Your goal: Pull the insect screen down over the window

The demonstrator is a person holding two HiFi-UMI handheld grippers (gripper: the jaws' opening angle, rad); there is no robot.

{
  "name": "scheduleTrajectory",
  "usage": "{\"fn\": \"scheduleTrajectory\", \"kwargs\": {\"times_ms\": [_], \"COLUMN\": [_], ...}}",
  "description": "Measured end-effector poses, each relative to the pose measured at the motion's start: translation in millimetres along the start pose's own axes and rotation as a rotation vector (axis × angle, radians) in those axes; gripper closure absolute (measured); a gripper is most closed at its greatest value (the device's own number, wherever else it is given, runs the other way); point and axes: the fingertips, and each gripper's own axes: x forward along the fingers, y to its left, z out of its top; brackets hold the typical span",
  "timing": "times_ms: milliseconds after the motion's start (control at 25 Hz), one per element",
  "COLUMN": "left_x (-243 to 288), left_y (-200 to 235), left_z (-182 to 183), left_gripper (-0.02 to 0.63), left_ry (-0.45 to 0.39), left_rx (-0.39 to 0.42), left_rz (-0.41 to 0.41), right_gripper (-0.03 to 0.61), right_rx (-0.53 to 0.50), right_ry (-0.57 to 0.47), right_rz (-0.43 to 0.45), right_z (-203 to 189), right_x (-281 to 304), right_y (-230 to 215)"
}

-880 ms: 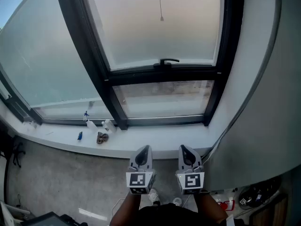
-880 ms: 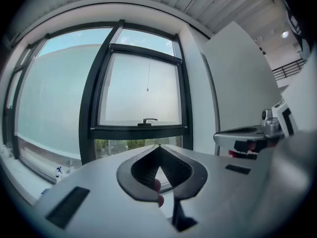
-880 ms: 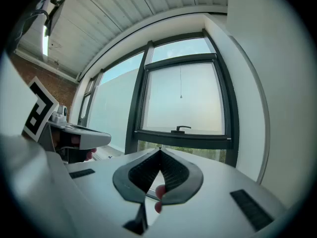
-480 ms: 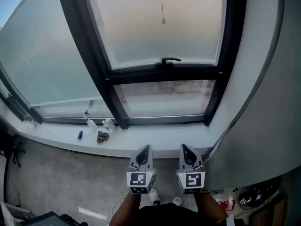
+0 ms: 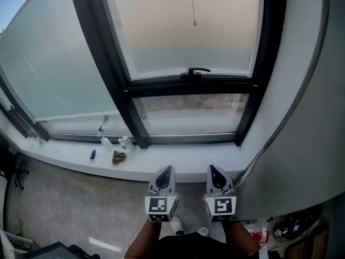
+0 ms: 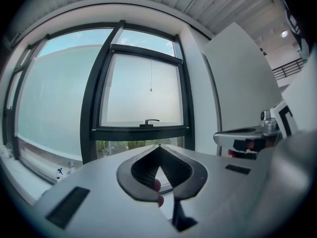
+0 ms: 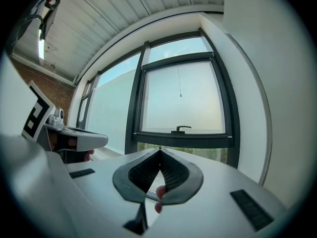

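Observation:
A thin pull cord with a small weight at its end (image 5: pixel 194 23) hangs in front of the black-framed window (image 5: pixel 119 63); its top is out of the head view. The cord also shows in the left gripper view (image 6: pixel 150 89) and the right gripper view (image 7: pixel 180 95). A black handle (image 5: pixel 194 70) sits on the sash's lower bar. My left gripper (image 5: pixel 165 170) and right gripper (image 5: pixel 212 169) are side by side, low and close to my body, well short of the window. Both point at it with jaws shut on nothing (image 6: pixel 158 146) (image 7: pixel 159 148).
A white sill (image 5: pixel 178 163) runs under the window, with spray bottles (image 5: pixel 105 141) and small items (image 5: pixel 117 157) at its left. A white wall (image 5: pixel 302 117) stands on the right. Grey floor (image 5: pixel 64 204) lies below, with clutter at the lower right (image 5: pixel 280 231).
The head view has swung slightly, so the cord and handle sit a little further right in the picture. Both grippers keep their place and stay shut.

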Motion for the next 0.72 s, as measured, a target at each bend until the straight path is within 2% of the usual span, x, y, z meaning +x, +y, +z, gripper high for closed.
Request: {"fn": "scheduleTrajectory", "kwargs": {"times_ms": [280, 440, 720], "left_x": [3.1, 3.2, 12.1], "left_y": [1.6, 7.4, 20.2], "left_z": [8.2, 7.5, 3.6], "left_gripper": [0.612, 0.612, 0.612], "left_ry": [-0.019, 0.038, 0.018], "left_rx": [-0.039, -0.08, -0.072], "left_rz": [0.003, 0.021, -0.043], "right_gripper": [0.577, 0.577, 0.577], "right_rx": [0.005, -0.002, -0.006], "right_ry": [0.004, 0.006, 0.011], "right_rz": [-0.003, -0.006, -0.005], "right_z": [3.2, 5.3, 6.9], "right_x": [4.8, 8.5, 22.4], "right_y": [1.2, 5.6, 14.3]}}
